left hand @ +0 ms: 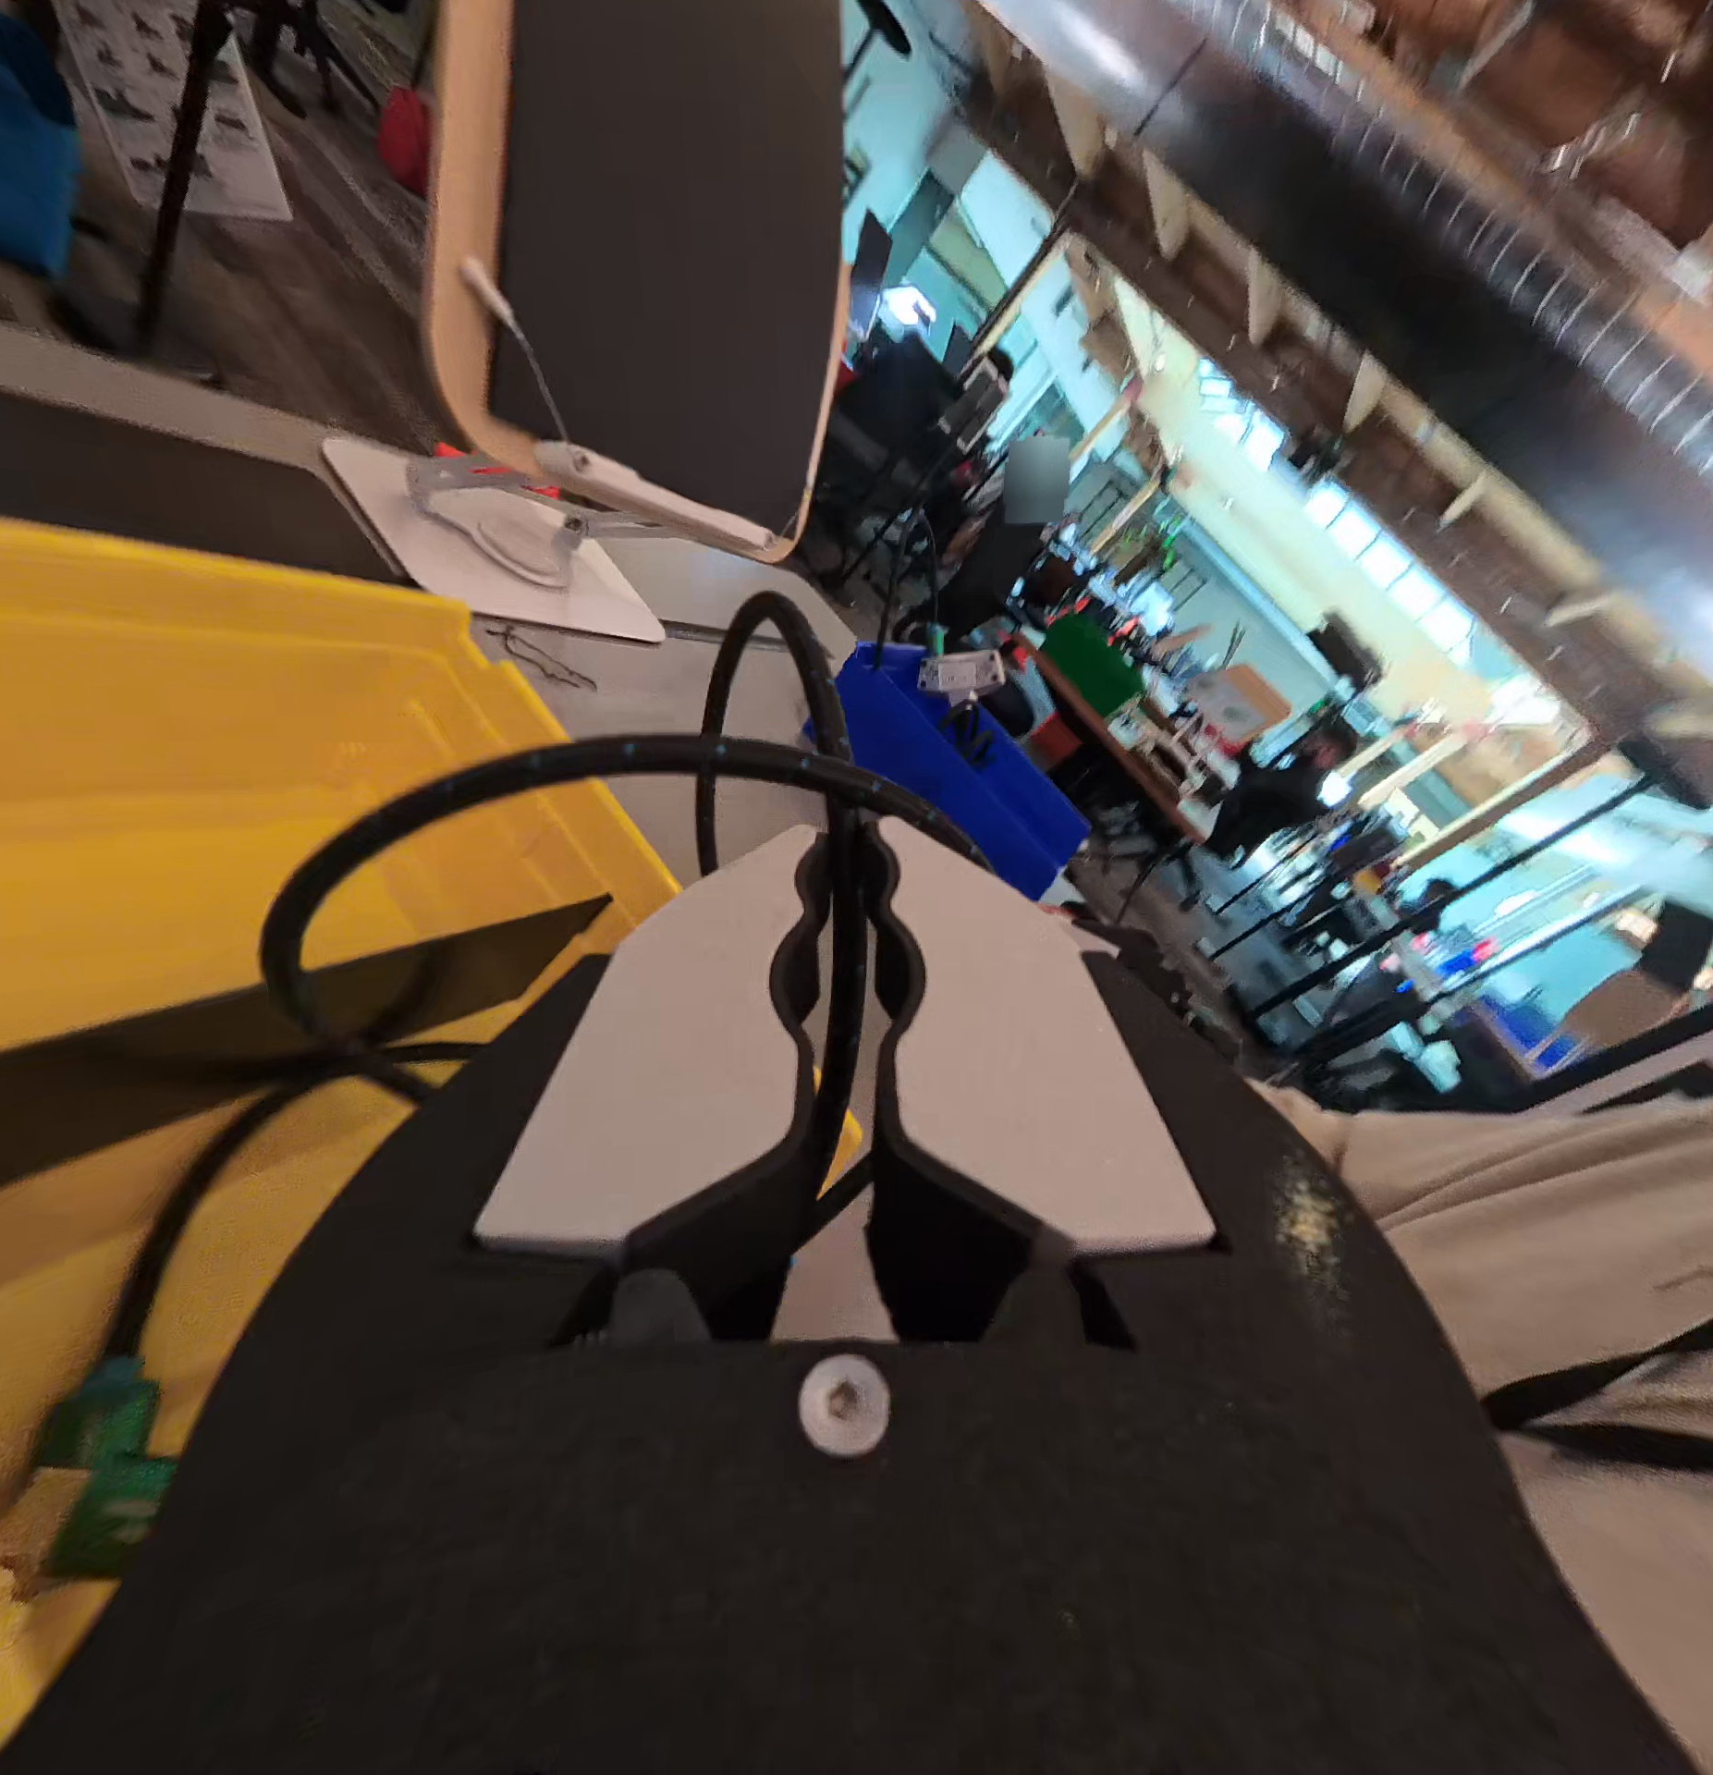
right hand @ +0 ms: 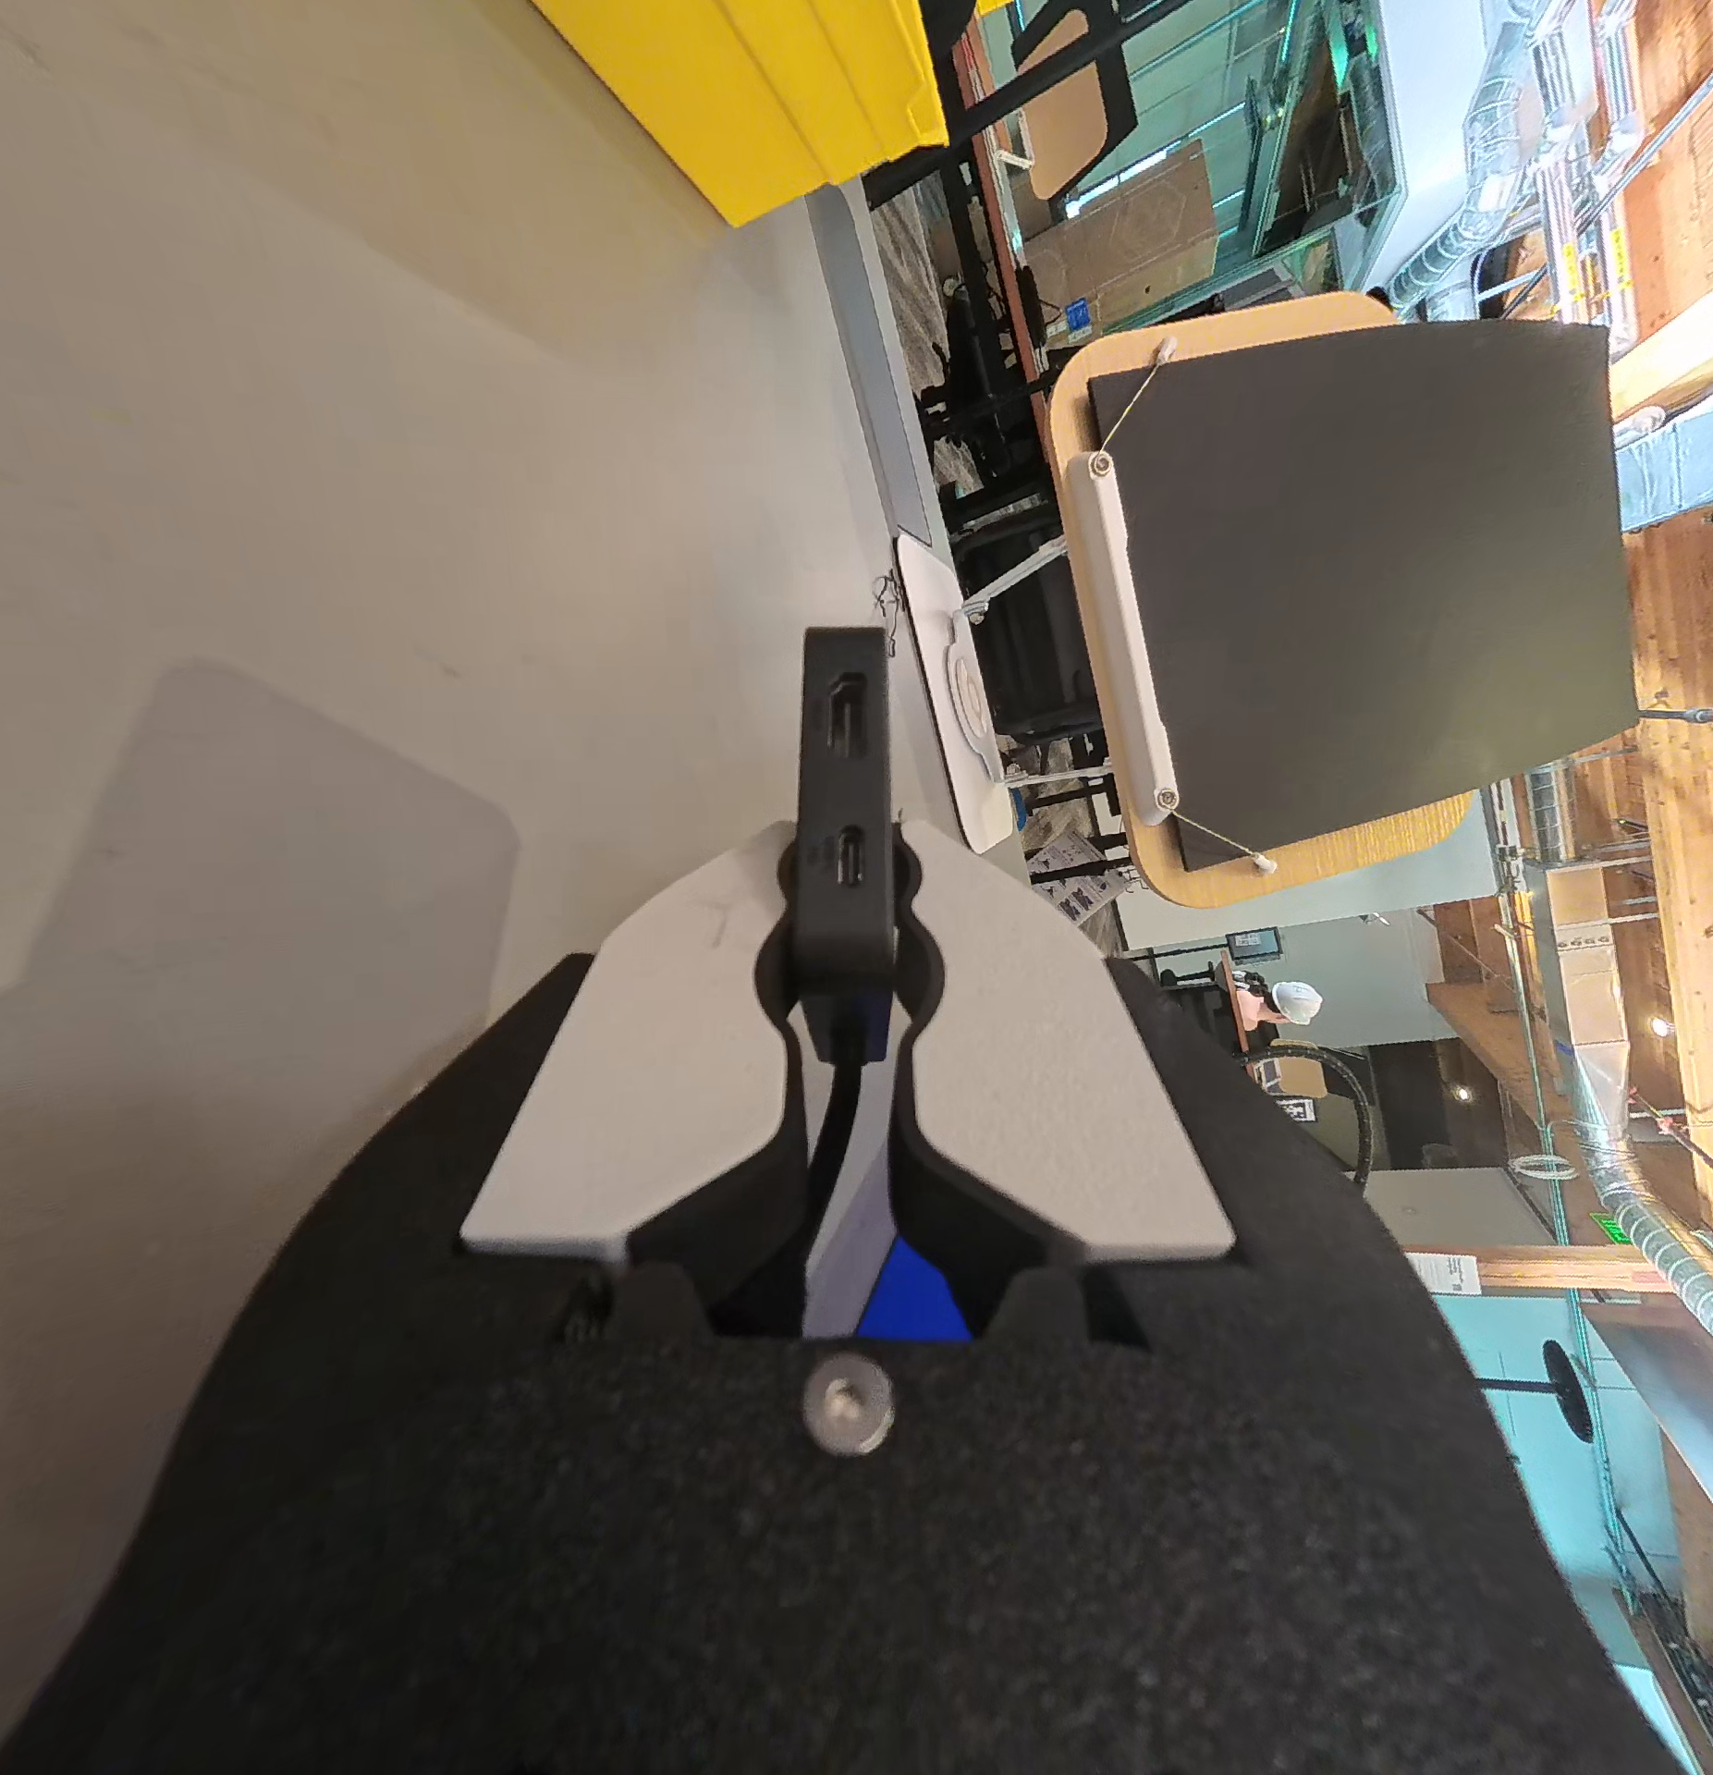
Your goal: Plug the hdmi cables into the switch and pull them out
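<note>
In the left wrist view my left gripper (left hand: 844, 845) is shut on a black HDMI cable (left hand: 506, 768). The cable runs down between the fingers and loops out in front and to the left, over the yellow bin (left hand: 209, 730). Its plug is hidden. In the right wrist view my right gripper (right hand: 843, 845) is shut on the black switch (right hand: 844, 768), a flat box held on edge above the white table (right hand: 353, 432). The switch's side faces the camera with two empty ports. A black cable (right hand: 833, 1114) leaves its near end between the fingers.
A blue bin (left hand: 958, 768) with a small grey part sits beyond the left gripper. A desk lamp with a wood-edged black panel (left hand: 660, 250) stands on a white base (left hand: 506, 557); it also shows in the right wrist view (right hand: 1361, 595). Green connectors (left hand: 103, 1460) lie at lower left. The gap from one gripper's tips to the other's is roughly 40 centimetres.
</note>
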`<state>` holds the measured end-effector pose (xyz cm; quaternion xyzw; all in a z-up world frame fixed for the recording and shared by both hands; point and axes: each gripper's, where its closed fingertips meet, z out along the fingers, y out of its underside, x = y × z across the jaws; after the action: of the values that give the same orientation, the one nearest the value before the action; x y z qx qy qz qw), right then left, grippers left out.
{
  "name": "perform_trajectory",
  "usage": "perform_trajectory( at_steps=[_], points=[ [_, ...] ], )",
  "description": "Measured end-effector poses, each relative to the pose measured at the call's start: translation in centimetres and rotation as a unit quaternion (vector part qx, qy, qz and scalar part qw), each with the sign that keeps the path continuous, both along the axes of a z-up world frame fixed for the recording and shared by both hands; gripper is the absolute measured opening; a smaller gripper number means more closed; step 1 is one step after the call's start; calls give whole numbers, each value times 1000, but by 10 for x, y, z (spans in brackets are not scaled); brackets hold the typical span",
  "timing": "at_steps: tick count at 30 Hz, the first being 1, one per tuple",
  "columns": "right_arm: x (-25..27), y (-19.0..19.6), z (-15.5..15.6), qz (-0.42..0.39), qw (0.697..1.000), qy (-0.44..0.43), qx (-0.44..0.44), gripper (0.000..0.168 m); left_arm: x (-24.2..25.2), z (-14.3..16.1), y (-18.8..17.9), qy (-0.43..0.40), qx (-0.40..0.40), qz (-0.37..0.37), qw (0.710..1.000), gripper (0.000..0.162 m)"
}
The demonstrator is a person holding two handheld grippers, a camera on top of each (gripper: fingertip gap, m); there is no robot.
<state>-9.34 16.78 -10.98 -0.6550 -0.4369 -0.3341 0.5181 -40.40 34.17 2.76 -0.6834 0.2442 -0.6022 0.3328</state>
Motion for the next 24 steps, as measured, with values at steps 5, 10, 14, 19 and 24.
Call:
perform_trajectory(
  at_steps=[5, 10, 14, 19, 24],
  points=[
    [0, -1, 0, 0, 1000, -4, 1, 14, -17, -41, 13, 24, -55, 41, 997, 6],
    [1, 1, -4, -1, 1000, -2, -5, 14, -33, -73, 17, 173, -32, 71, 982, 6],
    [-1, 2, -5, 1, 1000, -3, -7, 14, -45, -95, 22, 311, 15, 85, 946, 6],
    [0, 2, -6, -1, 1000, -7, -9, 14, -54, -74, 22, 323, 62, 102, 939, 14],
    [5, 2, -7, -7, 1000, -3, -11, 14, -62, -20, 30, 308, 113, 108, 939, 25]
  ],
)
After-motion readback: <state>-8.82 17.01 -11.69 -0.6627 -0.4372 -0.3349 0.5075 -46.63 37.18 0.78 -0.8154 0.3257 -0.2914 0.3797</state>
